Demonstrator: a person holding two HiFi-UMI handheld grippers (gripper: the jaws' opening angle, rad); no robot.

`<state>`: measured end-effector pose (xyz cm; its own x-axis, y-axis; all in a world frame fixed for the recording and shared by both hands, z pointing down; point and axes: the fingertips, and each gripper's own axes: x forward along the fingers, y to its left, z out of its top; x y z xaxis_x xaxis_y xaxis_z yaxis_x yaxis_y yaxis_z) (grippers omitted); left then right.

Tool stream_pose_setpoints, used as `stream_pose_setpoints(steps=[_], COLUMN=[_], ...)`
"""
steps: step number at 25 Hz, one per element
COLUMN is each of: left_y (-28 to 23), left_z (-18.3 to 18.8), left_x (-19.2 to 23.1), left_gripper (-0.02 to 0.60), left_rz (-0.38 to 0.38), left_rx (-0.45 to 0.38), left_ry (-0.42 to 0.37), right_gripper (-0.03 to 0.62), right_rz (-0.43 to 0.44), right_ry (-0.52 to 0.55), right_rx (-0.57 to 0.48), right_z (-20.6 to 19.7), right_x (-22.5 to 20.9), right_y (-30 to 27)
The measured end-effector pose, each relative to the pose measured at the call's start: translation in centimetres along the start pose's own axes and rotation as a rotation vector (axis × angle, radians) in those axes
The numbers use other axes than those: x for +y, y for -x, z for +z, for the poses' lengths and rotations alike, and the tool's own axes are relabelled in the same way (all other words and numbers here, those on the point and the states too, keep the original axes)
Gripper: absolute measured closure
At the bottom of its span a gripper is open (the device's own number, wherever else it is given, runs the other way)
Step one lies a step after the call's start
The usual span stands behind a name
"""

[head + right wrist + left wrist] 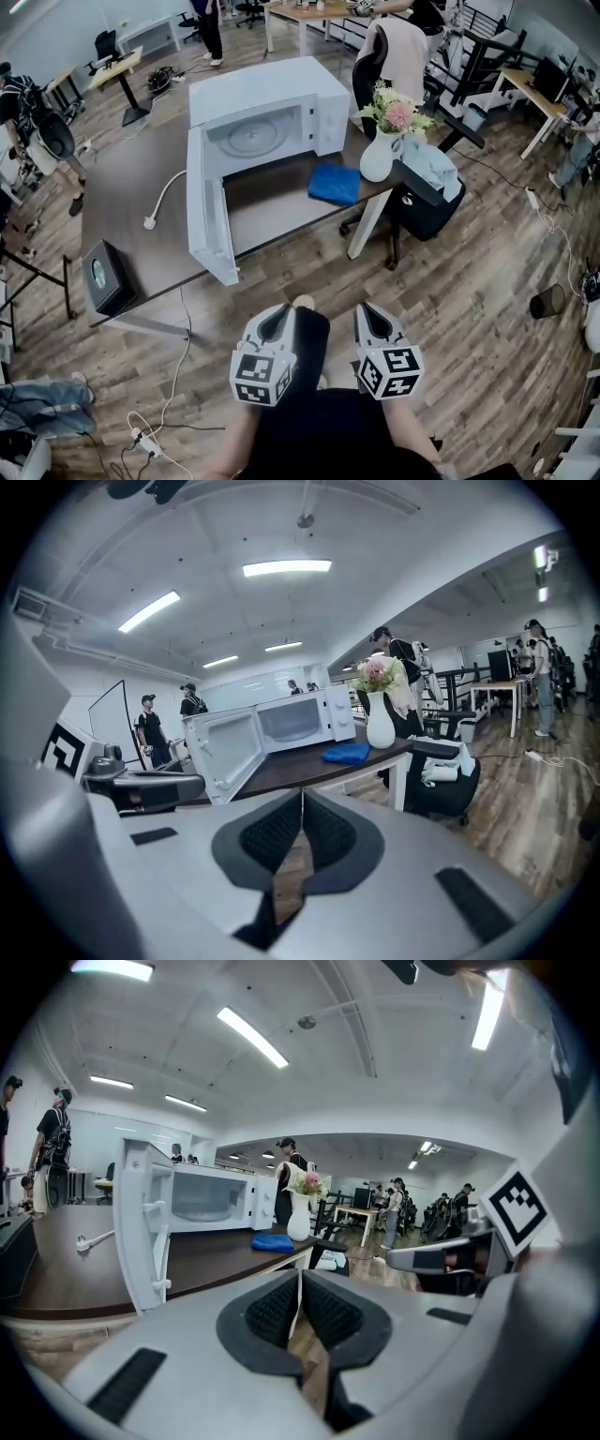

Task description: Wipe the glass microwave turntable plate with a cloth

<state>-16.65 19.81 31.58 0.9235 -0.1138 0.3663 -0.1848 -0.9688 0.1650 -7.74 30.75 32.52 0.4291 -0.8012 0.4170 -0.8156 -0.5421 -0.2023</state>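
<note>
Not started: glass turntable plate (251,136) inside open microwave (309,89), blue cloth (335,184) just beside it. Left hand-held gripper (278,320) & right hand-held gripper (373,319) pressed together, empty, well off microwave.

A white flower vase (378,157) and a black box (105,276) stand well apart.

A white microwave oven (267,103) sits on the dark brown table (131,187), door swung wide; the round glass turntable plate (251,137) lies inside; a folded blue cloth (335,184) lies beside it, near a white flower vase (378,157); the left gripper (276,323) and right gripper (375,322) hang side by side over the wooden floor (469,309).
</note>
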Motion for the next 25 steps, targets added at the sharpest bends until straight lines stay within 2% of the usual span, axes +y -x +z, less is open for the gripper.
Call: stream_pose_setpoints(steps=[7, 13, 19, 25], left_y=[-7.1, -14.0, -20.2, -24.2], left_z=[2.4, 5.7, 9.0, 10.5], left_x=[2.1, 5.4, 9.3, 12.5], left_gripper=[0.568, 0.568, 0.568, 0.568], left_rz=[-0.023, -0.043, -0.051, -0.055], left_rx=[0.025, 0.045, 0.039, 0.026], left_ry=[-0.01, 0.002, 0.005, 0.017], right_gripper=[0.599, 0.599, 0.599, 0.599], right_rz=[-0.016, -0.009, 0.025, 0.048], right_ry=[-0.027, -0.036, 0.0, 0.043], right_rx=[0.032, 0.058, 0.084, 0.076], right_z=[2.0, 5.6, 9.1, 12.0], right_x=[-3.7, -6.3, -7.7, -8.4], right_y=[-5.7, -12.9, -20.8, -27.2])
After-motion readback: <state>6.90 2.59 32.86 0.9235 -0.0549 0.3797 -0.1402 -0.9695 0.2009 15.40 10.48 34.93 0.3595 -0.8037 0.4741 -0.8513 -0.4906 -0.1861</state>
